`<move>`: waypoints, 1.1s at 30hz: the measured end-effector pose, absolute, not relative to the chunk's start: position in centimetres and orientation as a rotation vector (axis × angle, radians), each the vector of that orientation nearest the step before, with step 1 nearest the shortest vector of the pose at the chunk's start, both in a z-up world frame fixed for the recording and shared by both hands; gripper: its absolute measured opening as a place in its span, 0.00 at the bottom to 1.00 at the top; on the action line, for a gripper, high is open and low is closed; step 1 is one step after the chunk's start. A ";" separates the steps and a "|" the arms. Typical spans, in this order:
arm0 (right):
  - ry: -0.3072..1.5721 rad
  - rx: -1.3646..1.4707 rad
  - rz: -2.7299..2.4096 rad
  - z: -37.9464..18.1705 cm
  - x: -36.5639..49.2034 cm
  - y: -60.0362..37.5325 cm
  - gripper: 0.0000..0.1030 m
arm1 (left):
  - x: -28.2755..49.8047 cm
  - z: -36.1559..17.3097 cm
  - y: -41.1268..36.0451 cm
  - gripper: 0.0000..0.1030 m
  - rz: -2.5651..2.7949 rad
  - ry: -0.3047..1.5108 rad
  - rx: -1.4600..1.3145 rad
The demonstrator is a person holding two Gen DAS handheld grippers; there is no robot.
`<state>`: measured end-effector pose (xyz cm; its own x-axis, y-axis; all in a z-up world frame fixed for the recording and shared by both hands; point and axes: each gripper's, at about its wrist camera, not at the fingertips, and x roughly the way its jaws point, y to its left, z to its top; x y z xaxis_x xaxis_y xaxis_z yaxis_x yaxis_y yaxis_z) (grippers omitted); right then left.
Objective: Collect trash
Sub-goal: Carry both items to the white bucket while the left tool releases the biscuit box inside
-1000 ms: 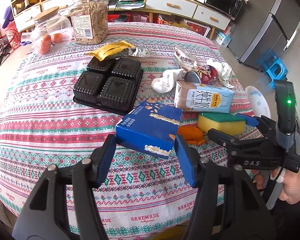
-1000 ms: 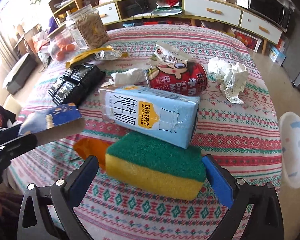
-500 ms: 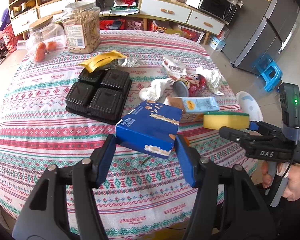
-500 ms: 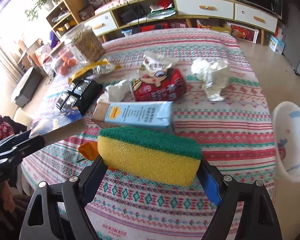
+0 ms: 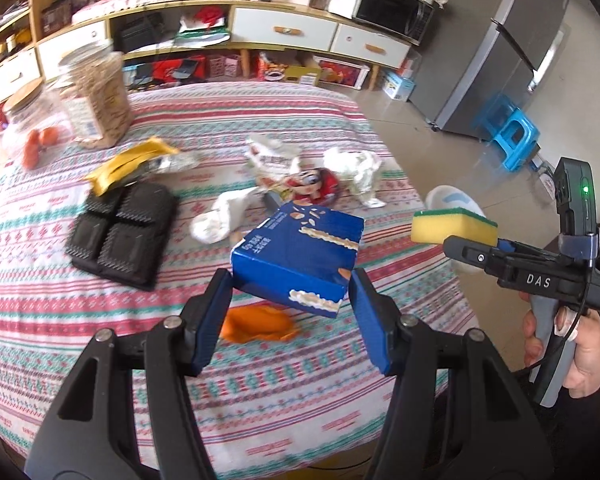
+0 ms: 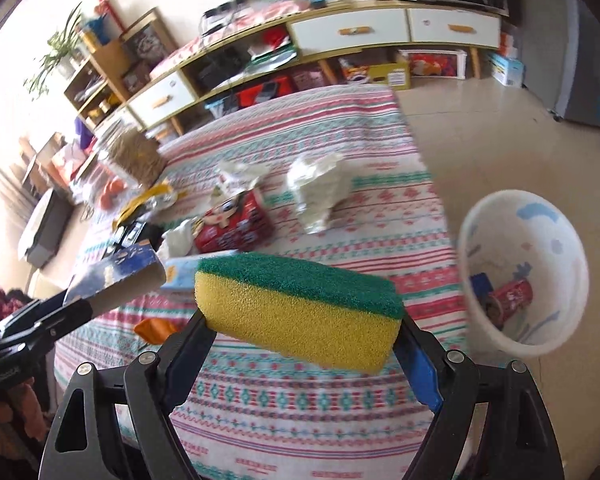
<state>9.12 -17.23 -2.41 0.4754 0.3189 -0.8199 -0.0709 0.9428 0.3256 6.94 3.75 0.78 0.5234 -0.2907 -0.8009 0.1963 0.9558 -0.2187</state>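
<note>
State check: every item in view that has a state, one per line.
left hand-held gripper: shut on blue box
blue box: held off the table, tilted
right hand-held gripper: shut on sponge
sponge: held in air, green side up
red can: lying on its side
white bin: on floor, trash inside
black tray: flat on table

Box (image 5: pixel 300 256) in left gripper (image 5: pixel 291 320) above table (image 5: pixel 60 320), sponge (image 6: pixel 300 308) in right gripper (image 6: pixel 300 344) (right of box), bin (image 6: pixel 524 272) beyond on floor.
</note>
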 end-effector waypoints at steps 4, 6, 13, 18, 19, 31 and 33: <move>1.045 0.291 0.200 -2.2 9.0 -19.9 0.84 | 7.6 0.9 1.2 0.60 -0.325 0.976 -0.090; 1.043 0.301 0.183 -2.1 8.8 -21.1 0.84 | 8.0 0.9 -0.1 0.60 -0.342 0.974 -0.080; 1.044 0.317 0.130 -2.2 7.9 -25.0 0.84 | 8.7 0.5 -4.3 0.60 -0.396 0.979 -0.045; 1.048 0.324 0.095 -2.6 7.4 -27.7 0.84 | 9.2 0.2 -7.2 0.60 -0.432 0.984 -0.031; 1.050 0.325 0.088 -2.8 7.4 -28.2 0.84 | 9.4 0.2 -7.9 0.60 -0.442 0.984 -0.027; 1.065 0.363 0.000 -3.6 7.3 -34.0 0.85 | 11.4 -1.3 -14.9 0.60 -0.529 0.978 0.029; 1.067 0.376 -0.012 -3.8 7.2 -34.9 0.85 | 11.7 -1.8 -15.9 0.60 -0.537 0.982 0.037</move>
